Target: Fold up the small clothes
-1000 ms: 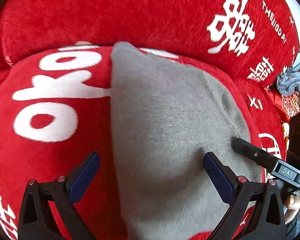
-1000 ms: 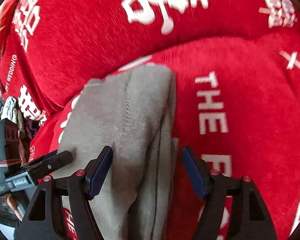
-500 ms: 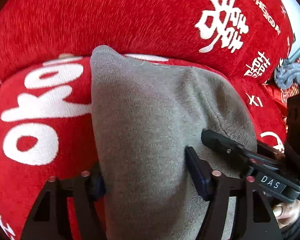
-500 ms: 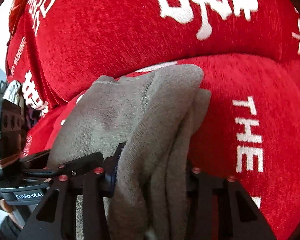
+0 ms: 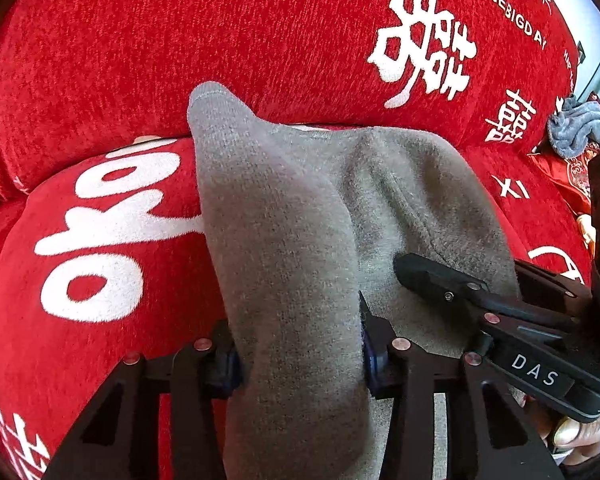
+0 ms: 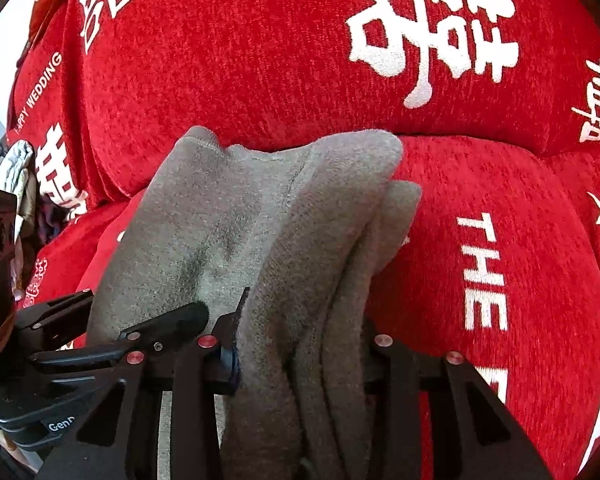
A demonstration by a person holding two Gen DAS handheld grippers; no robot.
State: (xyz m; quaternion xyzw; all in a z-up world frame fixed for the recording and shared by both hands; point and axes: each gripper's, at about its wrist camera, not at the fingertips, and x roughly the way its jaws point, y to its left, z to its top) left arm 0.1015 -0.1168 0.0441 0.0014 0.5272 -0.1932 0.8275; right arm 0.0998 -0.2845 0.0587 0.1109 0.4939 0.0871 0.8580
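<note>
The grey cloth point(image 5: 292, 240) lay on the red sofa point(image 5: 140, 60), its near edge pinched at two corners: left gripper point(image 5: 300, 356) and right gripper point(image 6: 300, 356) both had jaws clamped on it. Lifting both corners level and together should keep the fold square.

I see a red sofa cover point(image 5: 220, 40) with white print: double-happiness characters, "THE BIG DAY", "HAPPY WEDDING". A blue-grey cloth point(image 5: 580, 130) lies bunched at far right on a red packet point(image 5: 568, 172). Clutter point(image 6: 24, 184) at far left, unclear.
</note>
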